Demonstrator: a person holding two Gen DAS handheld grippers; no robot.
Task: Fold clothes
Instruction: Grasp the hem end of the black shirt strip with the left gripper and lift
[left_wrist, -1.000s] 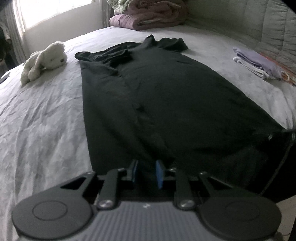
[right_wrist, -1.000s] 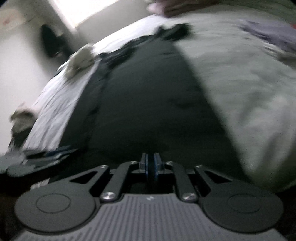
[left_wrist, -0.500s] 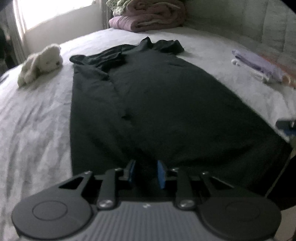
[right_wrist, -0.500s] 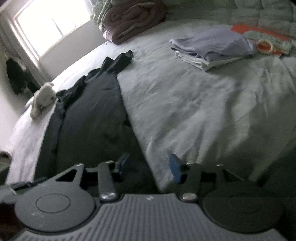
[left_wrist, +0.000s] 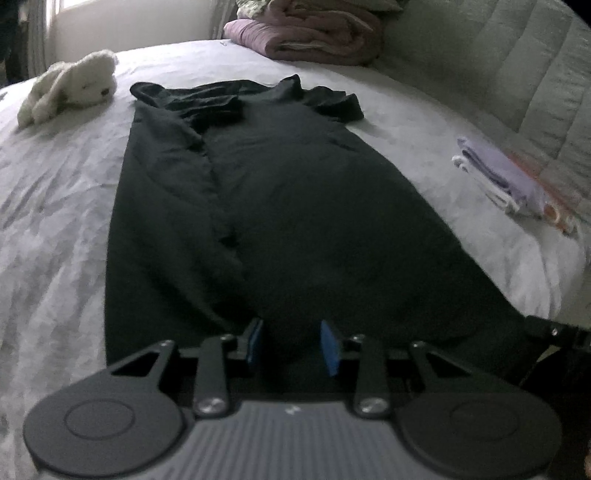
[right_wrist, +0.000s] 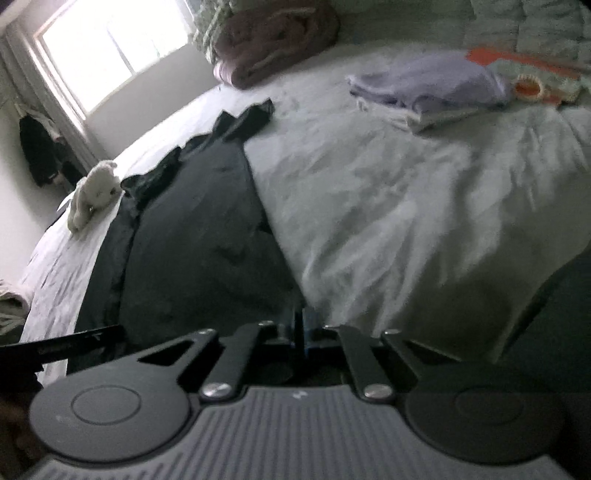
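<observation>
One wide white bed (left_wrist: 55, 221) carries the whole scene. A long black garment (left_wrist: 295, 221) lies flat on it and, seen from the left wrist, runs from its hem at 6 o'clock to its collar and short sleeves at 12 o'clock. One side panel is already turned in along the 9 o'clock edge. A rolled pink blanket (left_wrist: 317, 33) sits beyond the collar at 12 o'clock, a lilac pile (left_wrist: 495, 173) of folded clothes waits at 3 o'clock, and a white soft toy (left_wrist: 70, 85) rests at 10 o'clock.

The change is at the hem. Half a second ago the right claw (right_wrist: 303, 328) stood spread wide over the garment's corner at 5 o'clock. Its blue pads are now pressed together there, and as far as the dim frame shows they have black cloth nipped between them. The left claw (left_wrist: 291, 343), which a second ago showed only a narrow gap, is opening. Its pads stand apart over the hem at 6 o'clock with dark cloth lying between them, unpinched.

The garment itself has not shifted. By the look of it one hem corner is secured and the other is not, so the hem-to-collar fold likely waits on the left claw closing.
</observation>
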